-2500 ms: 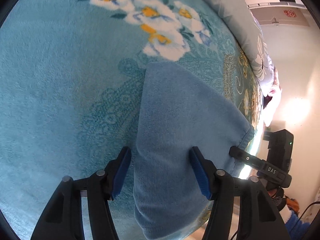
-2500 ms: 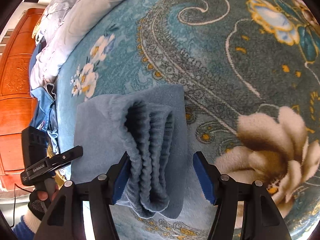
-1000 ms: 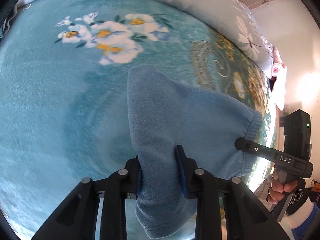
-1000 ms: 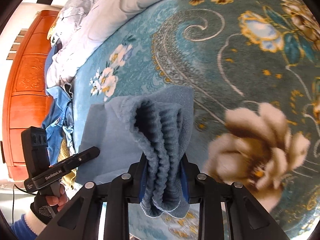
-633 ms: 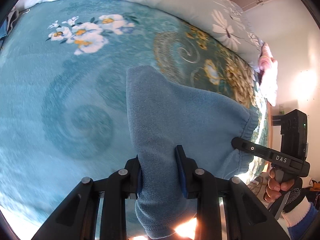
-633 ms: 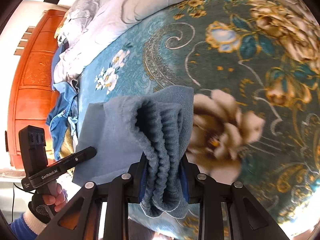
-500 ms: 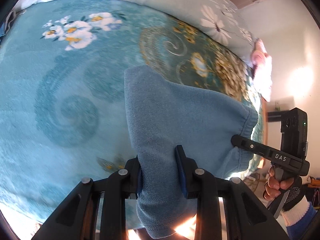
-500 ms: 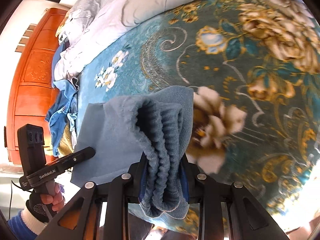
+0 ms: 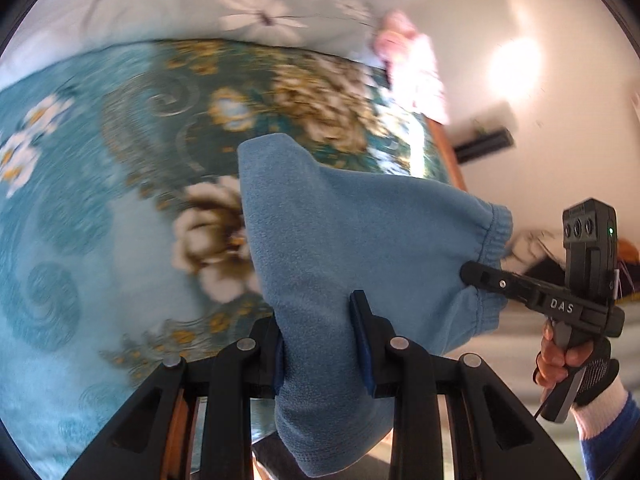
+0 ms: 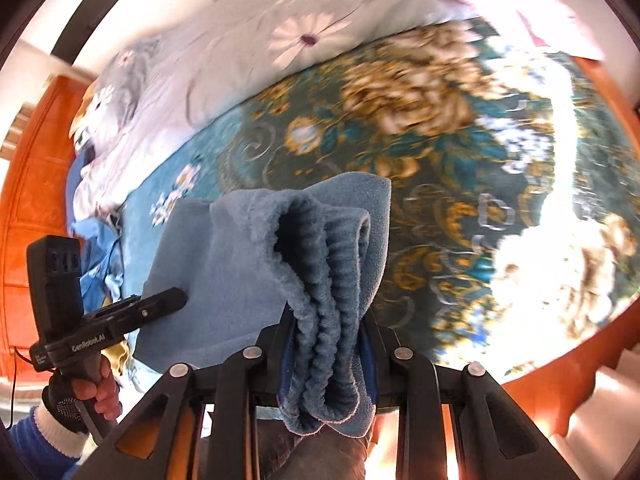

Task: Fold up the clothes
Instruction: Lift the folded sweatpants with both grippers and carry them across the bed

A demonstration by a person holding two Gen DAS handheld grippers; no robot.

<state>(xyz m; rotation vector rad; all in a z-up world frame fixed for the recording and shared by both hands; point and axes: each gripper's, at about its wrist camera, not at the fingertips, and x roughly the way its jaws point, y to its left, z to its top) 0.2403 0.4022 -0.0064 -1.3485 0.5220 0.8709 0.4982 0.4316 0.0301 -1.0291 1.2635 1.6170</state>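
The left gripper (image 9: 322,340) has its jaws closed on a blue fleece garment (image 9: 360,240), which fills the narrow gap between the two blue pads. From these jaws the cloth spreads forward and to the right, and a loose edge hangs below them toward the camera. The right gripper (image 10: 328,356) also has its jaws closed on the same garment: the ribbed, gathered band of it is bunched in several layers between the pads, and a short fold hangs down behind the fingertips. To the left of the right jaws the cloth stretches flat toward the other gripper, whose finger touches its edge. The garment hangs between the two grippers, above a teal blanket (image 10: 460,200) with golden and cream flowers, and does not seem to lie on it. Far ahead of the jaws is a pale quilt (image 10: 248,56) with daisies. Each tool is held by a hand in a dark glove with a white and blue cuff (image 9: 576,364).
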